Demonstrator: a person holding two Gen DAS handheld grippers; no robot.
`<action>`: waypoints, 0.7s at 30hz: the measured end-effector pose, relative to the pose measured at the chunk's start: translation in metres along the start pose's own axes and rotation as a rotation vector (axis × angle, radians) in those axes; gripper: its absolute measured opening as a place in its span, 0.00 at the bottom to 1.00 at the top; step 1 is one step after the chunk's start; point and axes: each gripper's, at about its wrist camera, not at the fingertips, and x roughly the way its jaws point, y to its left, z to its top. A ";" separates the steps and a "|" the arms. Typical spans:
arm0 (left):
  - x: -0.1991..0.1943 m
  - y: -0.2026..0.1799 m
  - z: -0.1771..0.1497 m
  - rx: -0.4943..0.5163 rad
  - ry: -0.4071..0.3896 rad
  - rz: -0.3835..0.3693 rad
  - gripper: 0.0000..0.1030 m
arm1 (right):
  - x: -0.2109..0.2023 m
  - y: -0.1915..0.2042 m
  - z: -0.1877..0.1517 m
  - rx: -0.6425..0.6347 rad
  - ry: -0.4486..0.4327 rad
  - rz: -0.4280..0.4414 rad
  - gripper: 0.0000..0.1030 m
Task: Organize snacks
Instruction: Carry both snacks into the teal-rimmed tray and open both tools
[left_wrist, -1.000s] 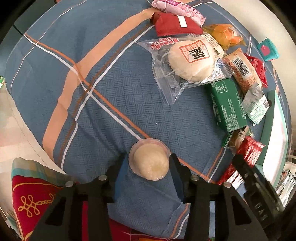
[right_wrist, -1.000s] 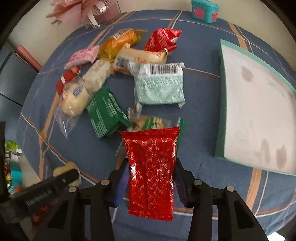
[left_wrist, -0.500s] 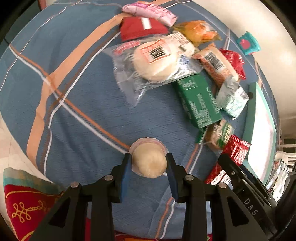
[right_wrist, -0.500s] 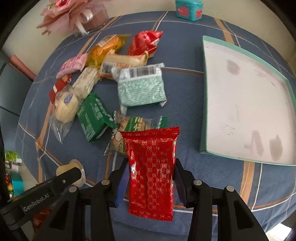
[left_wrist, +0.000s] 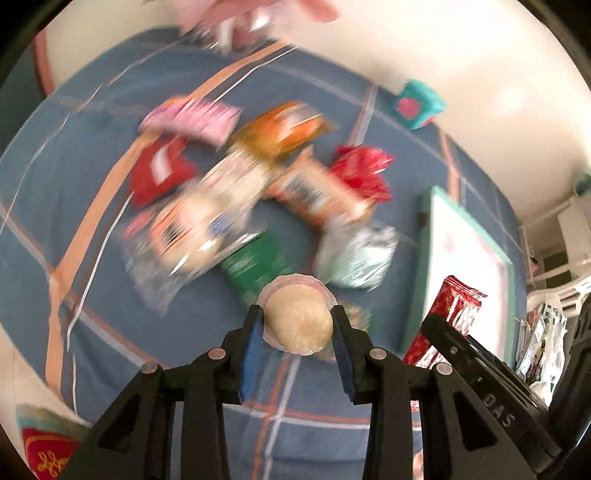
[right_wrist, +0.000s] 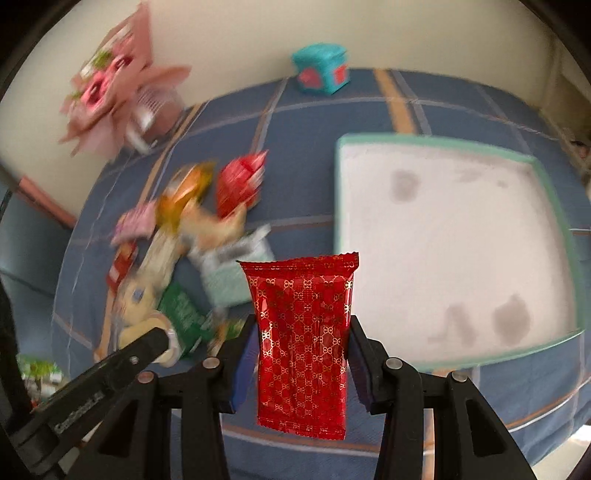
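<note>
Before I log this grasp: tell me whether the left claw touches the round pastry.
Touching: the left wrist view shows both pads of the left claw pressed against the round pastry.

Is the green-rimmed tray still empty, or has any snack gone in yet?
Empty. The tray shows only its bare, stained white floor; the red packet is held in front of it, not inside.

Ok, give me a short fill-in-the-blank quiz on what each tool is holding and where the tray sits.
1. The left tool is shut on a round, pale ____.
2. The right tool grips a packet coloured ____.
3. The white tray has a rim coloured ____.
4. The tray holds ____ snacks.

Missing words: pastry; red; green; no
</note>
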 end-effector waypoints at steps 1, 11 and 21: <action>0.005 -0.001 0.008 0.016 -0.006 -0.002 0.37 | -0.002 -0.006 0.004 0.010 -0.011 -0.015 0.47; 0.042 -0.102 0.042 0.221 -0.040 -0.099 0.37 | -0.012 -0.086 0.048 0.169 -0.081 -0.138 0.47; 0.092 -0.172 0.059 0.348 -0.034 -0.141 0.37 | 0.019 -0.135 0.089 0.225 -0.072 -0.225 0.47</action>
